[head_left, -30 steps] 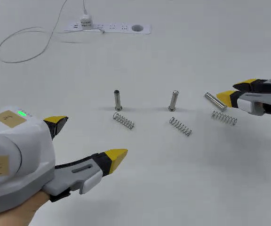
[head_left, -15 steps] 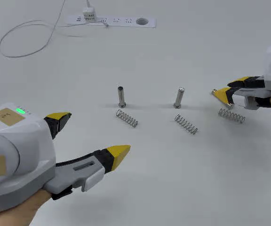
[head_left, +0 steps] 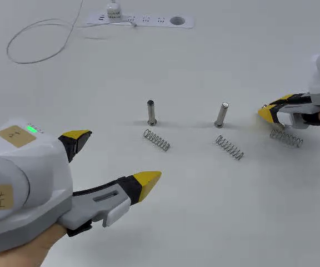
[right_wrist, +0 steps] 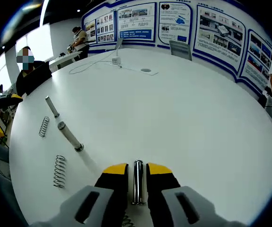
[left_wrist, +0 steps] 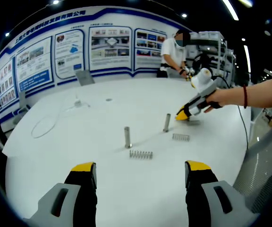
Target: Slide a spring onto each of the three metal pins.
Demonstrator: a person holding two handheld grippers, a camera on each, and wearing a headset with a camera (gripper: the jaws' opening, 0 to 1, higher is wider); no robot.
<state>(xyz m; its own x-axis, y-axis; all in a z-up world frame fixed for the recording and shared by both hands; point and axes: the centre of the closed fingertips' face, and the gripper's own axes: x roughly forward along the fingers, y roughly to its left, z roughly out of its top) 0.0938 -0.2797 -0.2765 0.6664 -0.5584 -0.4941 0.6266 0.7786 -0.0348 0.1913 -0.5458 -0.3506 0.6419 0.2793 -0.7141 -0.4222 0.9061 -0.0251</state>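
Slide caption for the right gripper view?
Right gripper clamps a metal pin; another pin and a spring sit on the table.

The left gripper (head_left: 115,158) is cased in white, with black jaws tipped yellow; a green light (head_left: 32,129) is lit beside its tan handwritten label (head_left: 16,135). The right gripper (head_left: 272,107) is coloured alike; a red wristband (left_wrist: 244,96) is worn.

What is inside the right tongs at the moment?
One metal pin, clamped between the yellow tips of the right tongs. Its near end runs back between the jaws and is covered there, so the full length cannot be seen.
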